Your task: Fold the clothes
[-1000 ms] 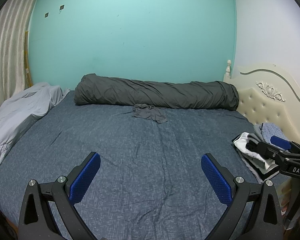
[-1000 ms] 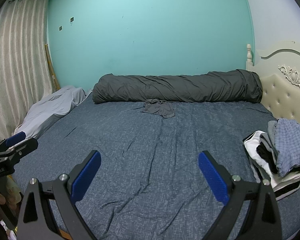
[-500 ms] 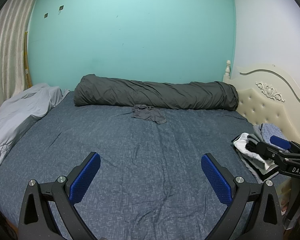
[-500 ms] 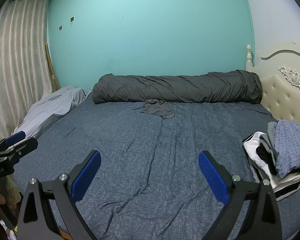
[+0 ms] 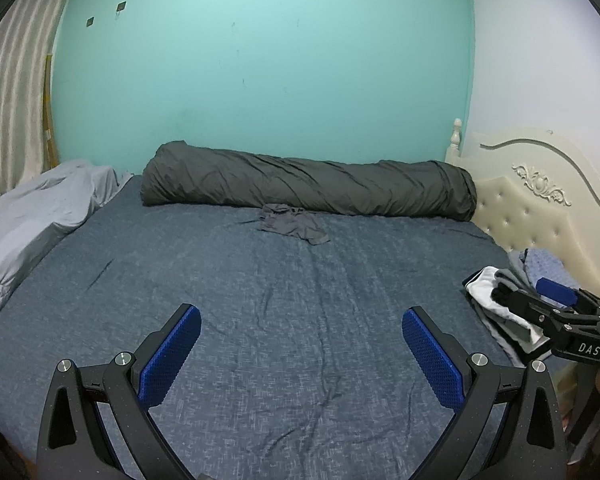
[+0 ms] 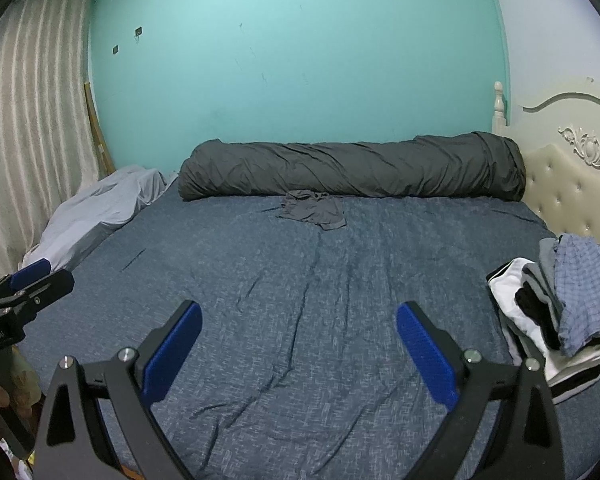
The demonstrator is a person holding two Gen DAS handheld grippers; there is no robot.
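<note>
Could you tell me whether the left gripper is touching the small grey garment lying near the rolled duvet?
Apart. Left wrist view: the left gripper is open, bare sheet separating it from the grey garment.

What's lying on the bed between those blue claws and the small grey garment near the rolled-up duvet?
Nothing: both wrist views show only bare, wrinkled blue bedsheet between the open right gripper and the grey garment.

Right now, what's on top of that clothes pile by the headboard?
A blue checked garment tops the pile; grey, black and white pieces show beneath. Lower layers are covered.
</note>
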